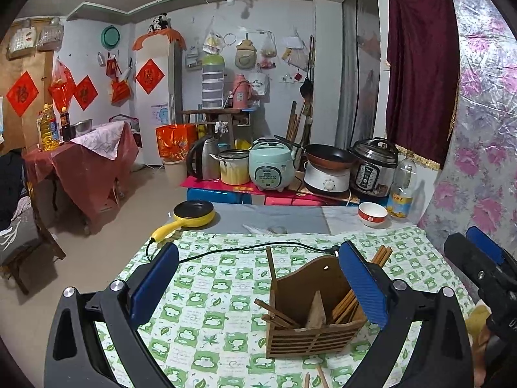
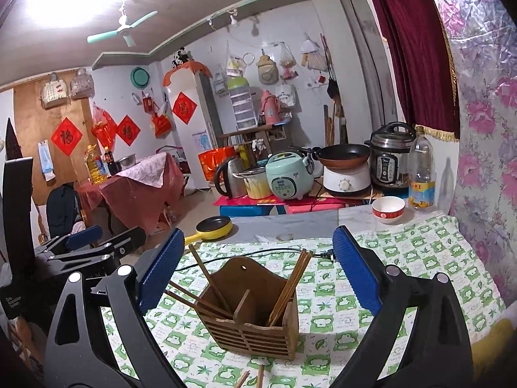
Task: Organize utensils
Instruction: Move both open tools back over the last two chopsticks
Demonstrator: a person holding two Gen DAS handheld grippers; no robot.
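A slatted wooden chopstick holder (image 1: 310, 310) (image 2: 255, 310) stands on the green checked tablecloth (image 1: 210, 291) (image 2: 404, 274). Brown chopsticks (image 1: 352, 304) (image 2: 290, 284) lean in its right compartment, and a few more (image 1: 274, 313) (image 2: 206, 278) lie slanted in its left one. Two loose chopsticks (image 1: 318, 376) (image 2: 255, 376) rest on the cloth in front of it. My left gripper (image 1: 260, 249) (image 2: 110, 236) is open, its blue pads wide apart and clear of the holder. My right gripper (image 2: 258, 236) (image 1: 468, 242) is open too, with nothing touching its pads.
A black cord (image 1: 242, 249) crosses the cloth behind the holder. Beyond it sit a yellow pan (image 1: 194, 211), a red and white bowl (image 1: 372, 214) and a plastic bottle (image 1: 402, 187). Cookers and a kettle crowd a low table behind. A floral wall (image 1: 484, 161) bounds the right side.
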